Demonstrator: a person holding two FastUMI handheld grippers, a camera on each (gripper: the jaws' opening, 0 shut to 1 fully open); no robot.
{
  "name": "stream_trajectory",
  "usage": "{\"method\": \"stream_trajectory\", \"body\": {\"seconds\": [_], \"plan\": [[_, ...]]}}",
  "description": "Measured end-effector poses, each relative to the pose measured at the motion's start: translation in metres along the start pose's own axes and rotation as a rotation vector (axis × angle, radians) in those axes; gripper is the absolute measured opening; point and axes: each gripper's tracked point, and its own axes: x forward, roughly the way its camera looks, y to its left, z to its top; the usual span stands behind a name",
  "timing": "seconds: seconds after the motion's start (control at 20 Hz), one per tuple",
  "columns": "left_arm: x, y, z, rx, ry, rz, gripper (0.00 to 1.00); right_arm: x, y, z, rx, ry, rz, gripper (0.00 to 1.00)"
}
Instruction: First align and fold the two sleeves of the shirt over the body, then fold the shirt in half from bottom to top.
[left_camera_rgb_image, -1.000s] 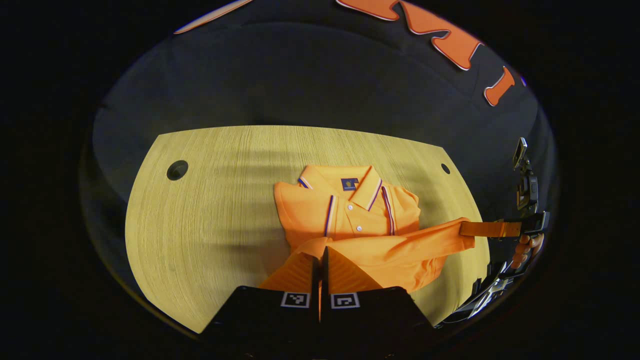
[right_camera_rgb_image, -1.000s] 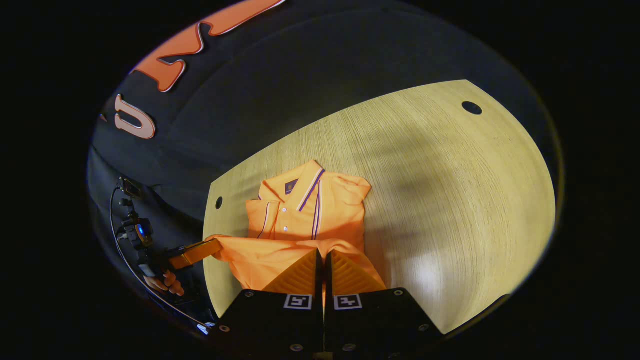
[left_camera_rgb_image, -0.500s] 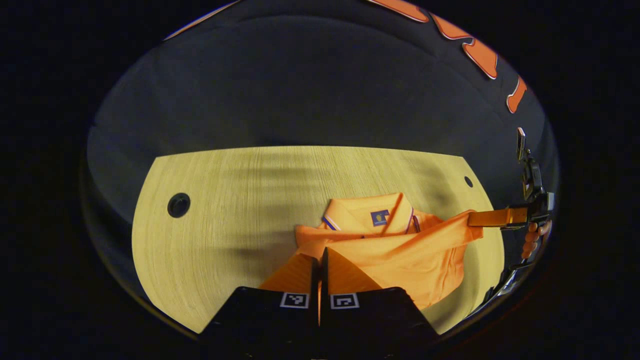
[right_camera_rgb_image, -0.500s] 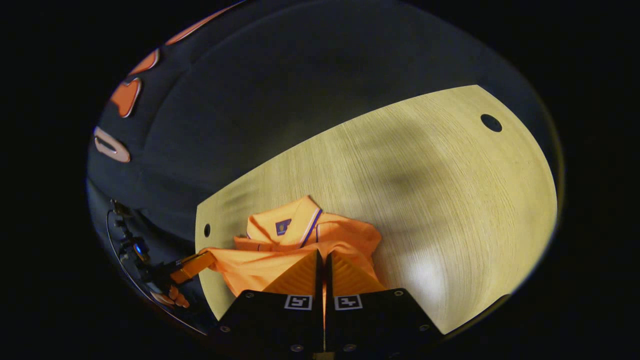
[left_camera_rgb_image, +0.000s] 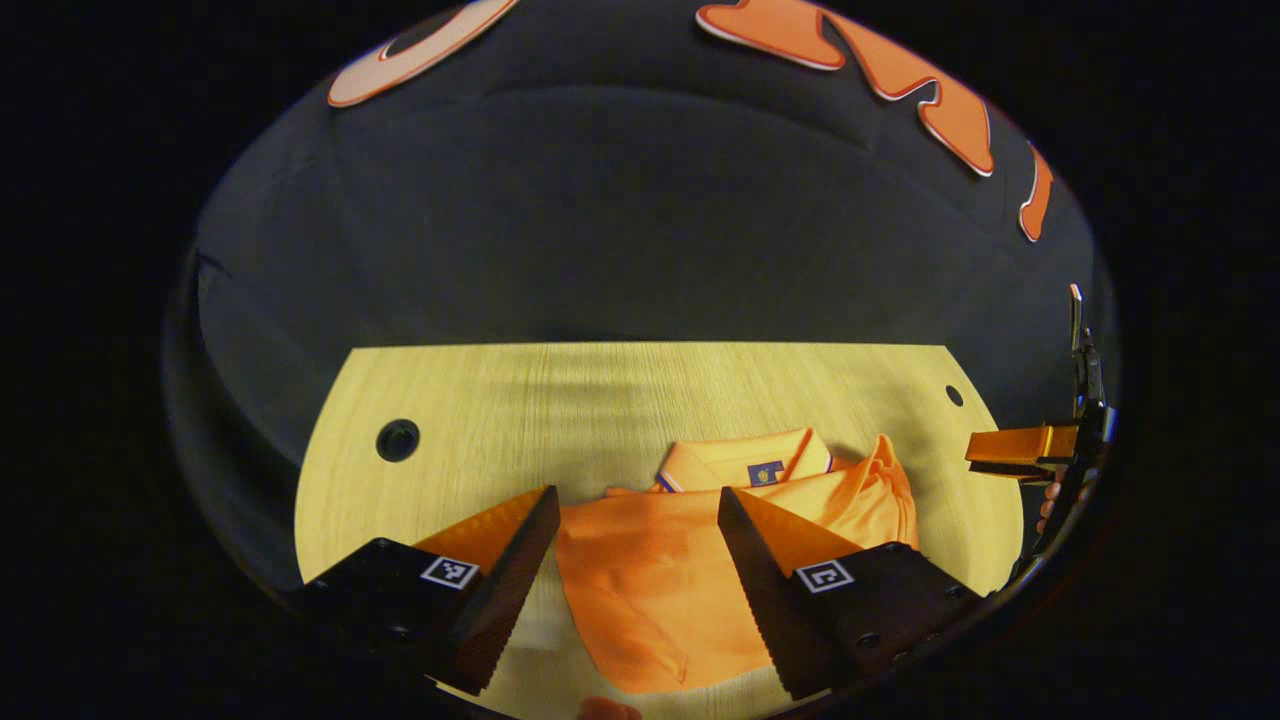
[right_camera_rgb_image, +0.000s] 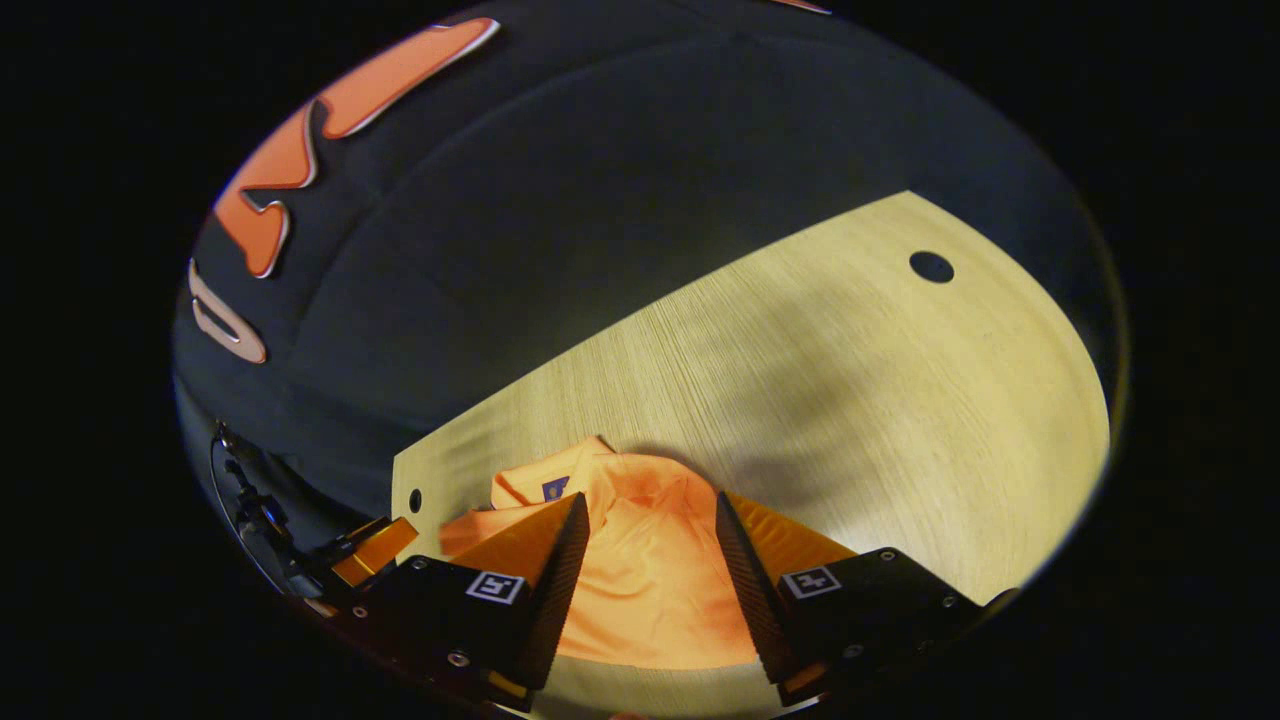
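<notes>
Orange polo shirt folded on the table

Orange polo shirt (left_camera_rgb_image: 650, 570) is lying folded on the wooden table (left_camera_rgb_image: 480, 400), collar (left_camera_rgb_image: 745, 462) peeking out. Left gripper (left_camera_rgb_image: 635, 560) is hanging over it, fingers wide apart, holding nothing. Right gripper (right_camera_rgb_image: 645, 575) is hanging over it too, fingers apart and empty.

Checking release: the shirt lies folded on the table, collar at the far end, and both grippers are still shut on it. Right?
Not quite. Both grippers are open: the left gripper and right gripper each show spread fingers over the shirt in their own views. The rest holds.
</notes>
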Motion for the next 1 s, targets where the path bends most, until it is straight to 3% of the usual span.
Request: {"method": "stream_trajectory", "body": {"seconds": [0.25,0.4,0.6,0.85,1.0], "plan": [[-0.093,-0.04,0.031,0.049,-0.209,0.018,0.99,-0.072,0.007,0.004,-0.156,-0.197,0.001,0.92],[-0.162,-0.069,0.04,0.026,-0.314,0.003,0.98,-0.13,0.013,-0.015,-0.19,-0.231,0.056,0.96],[-0.225,-0.106,0.036,0.052,-0.421,-0.01,0.98,-0.206,0.015,-0.014,-0.275,-0.392,0.067,0.97],[-0.293,-0.147,0.025,0.063,-0.55,-0.02,0.98,-0.271,0.019,0.0,-0.407,-0.626,0.053,0.98],[-0.329,-0.166,0.007,0.044,-0.621,-0.029,0.98,-0.304,0.023,-0.008,-0.443,-0.7,0.075,0.98]]}}
